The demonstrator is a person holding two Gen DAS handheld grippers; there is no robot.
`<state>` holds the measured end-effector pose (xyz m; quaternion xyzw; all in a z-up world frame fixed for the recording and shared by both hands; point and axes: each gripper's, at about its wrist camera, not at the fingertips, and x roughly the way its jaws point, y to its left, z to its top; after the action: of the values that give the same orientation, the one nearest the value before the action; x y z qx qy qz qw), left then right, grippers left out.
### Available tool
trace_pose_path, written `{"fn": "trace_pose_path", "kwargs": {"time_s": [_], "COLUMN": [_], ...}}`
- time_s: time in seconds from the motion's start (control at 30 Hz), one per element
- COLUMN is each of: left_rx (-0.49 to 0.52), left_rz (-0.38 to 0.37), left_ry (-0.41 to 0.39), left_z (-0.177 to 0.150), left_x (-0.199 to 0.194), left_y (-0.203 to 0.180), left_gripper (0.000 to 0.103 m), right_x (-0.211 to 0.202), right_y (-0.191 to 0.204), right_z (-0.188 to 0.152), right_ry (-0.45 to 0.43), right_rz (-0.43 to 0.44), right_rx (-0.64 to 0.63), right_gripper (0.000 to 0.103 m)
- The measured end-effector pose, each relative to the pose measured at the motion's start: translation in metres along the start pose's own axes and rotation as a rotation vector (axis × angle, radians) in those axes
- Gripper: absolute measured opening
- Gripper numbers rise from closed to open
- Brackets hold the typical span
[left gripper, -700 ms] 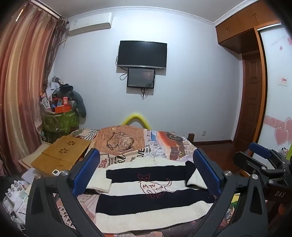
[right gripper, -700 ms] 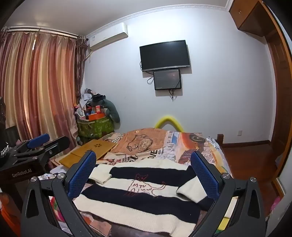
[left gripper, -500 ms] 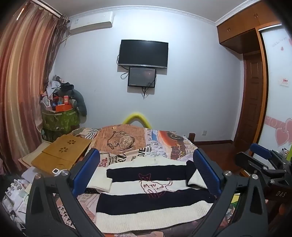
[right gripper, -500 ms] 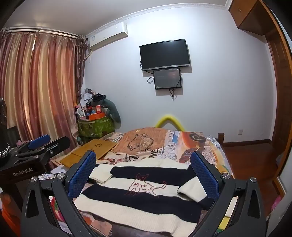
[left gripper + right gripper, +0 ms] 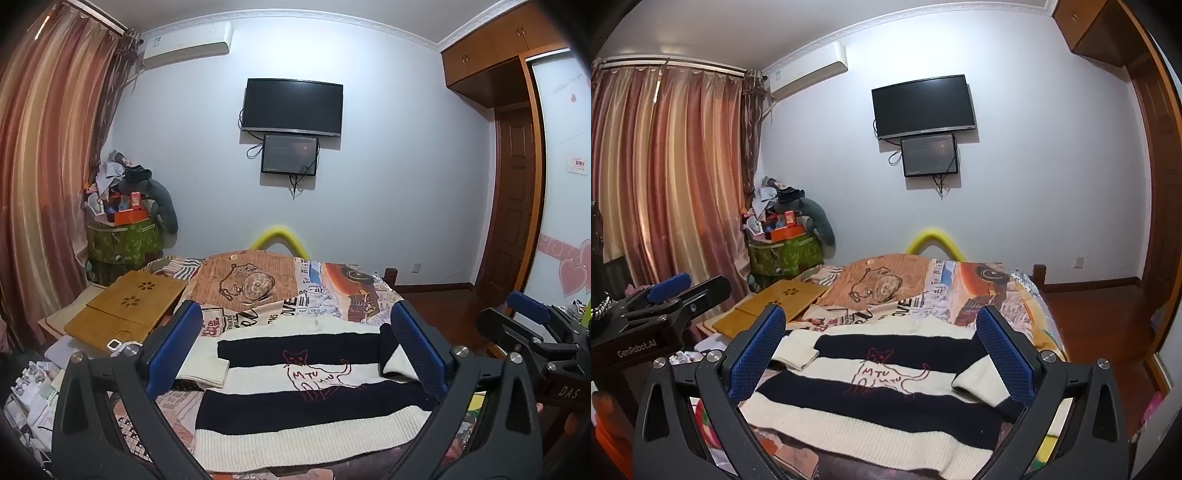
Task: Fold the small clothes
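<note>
A small knit sweater with wide navy and cream stripes and a red outlined cat on the chest lies flat on the bed, hem toward me, both sleeves folded inward. My left gripper hovers above its near half, jaws wide open, nothing between the blue pads. My right gripper stands likewise open and empty over the sweater, blue pads apart. Each gripper shows at the edge of the other's view: the right gripper, the left gripper.
The bed carries a printed patchwork cover. A wooden lap desk lies at its left edge. A cluttered green bin stands by the curtain. Wooden floor and a door lie right.
Both views have shifted only slightly; the grippers stay open above the sweater, which has not moved.
</note>
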<state>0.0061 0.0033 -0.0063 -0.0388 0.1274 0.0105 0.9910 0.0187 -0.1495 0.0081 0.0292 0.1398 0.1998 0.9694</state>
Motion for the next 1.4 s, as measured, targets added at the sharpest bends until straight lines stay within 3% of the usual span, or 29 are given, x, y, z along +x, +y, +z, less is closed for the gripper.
{"fn": "trace_pose_path", "kwargs": {"time_s": [1.4], "left_rx": [0.007], "left_rz": [0.004], "left_ry": [0.002], "left_z": [-0.0009], "left_x": [-0.0003], "left_y": [0.0046], "left_gripper": [0.103], "right_x": [0.0033], "right_y": [-0.0059], "right_z": [0.0005], "right_ry": [0.004], "right_rz": [-0.002], "right_rx": [0.009], "right_gripper": [0.103]}}
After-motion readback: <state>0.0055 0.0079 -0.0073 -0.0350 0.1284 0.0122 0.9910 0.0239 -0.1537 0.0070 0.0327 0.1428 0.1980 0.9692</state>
